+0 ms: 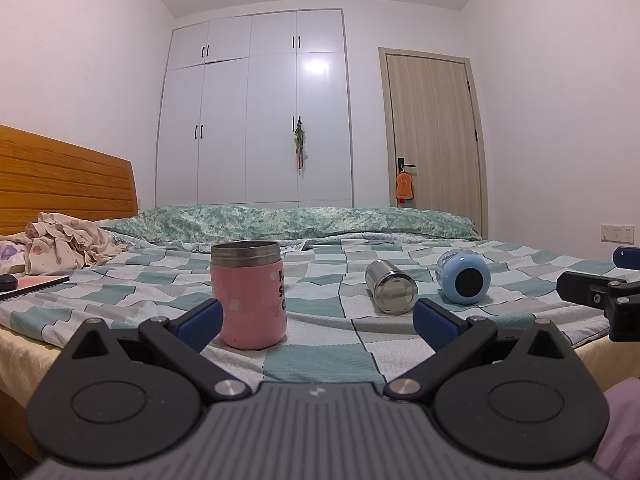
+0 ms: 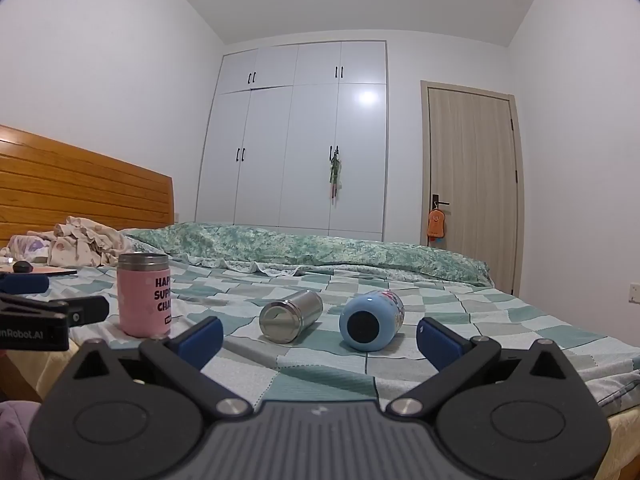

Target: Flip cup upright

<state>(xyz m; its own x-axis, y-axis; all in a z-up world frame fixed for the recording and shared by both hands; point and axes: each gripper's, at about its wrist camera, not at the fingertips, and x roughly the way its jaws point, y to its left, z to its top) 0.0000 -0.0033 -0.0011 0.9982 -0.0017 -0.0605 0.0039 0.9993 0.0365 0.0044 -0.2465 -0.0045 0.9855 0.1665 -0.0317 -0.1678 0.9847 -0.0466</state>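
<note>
A pink cup (image 1: 252, 296) with a steel rim stands upright on the checked bed cover; it also shows in the right wrist view (image 2: 144, 295). A steel cup (image 1: 391, 292) lies on its side, base toward me, also in the right wrist view (image 2: 291, 315). A light blue cup (image 1: 462, 277) lies on its side beside it, also in the right wrist view (image 2: 371, 320). My left gripper (image 1: 318, 320) is open and empty, just in front of the pink cup. My right gripper (image 2: 320, 338) is open and empty, in front of the two lying cups.
The bed cover (image 1: 320, 352) is soft and wrinkled. A green quilt (image 1: 288, 222) lies along the far side. Crumpled clothes (image 1: 64, 244) and a flat pink item (image 1: 36, 282) sit at the left by the wooden headboard (image 1: 60, 176). Wardrobe and door stand behind.
</note>
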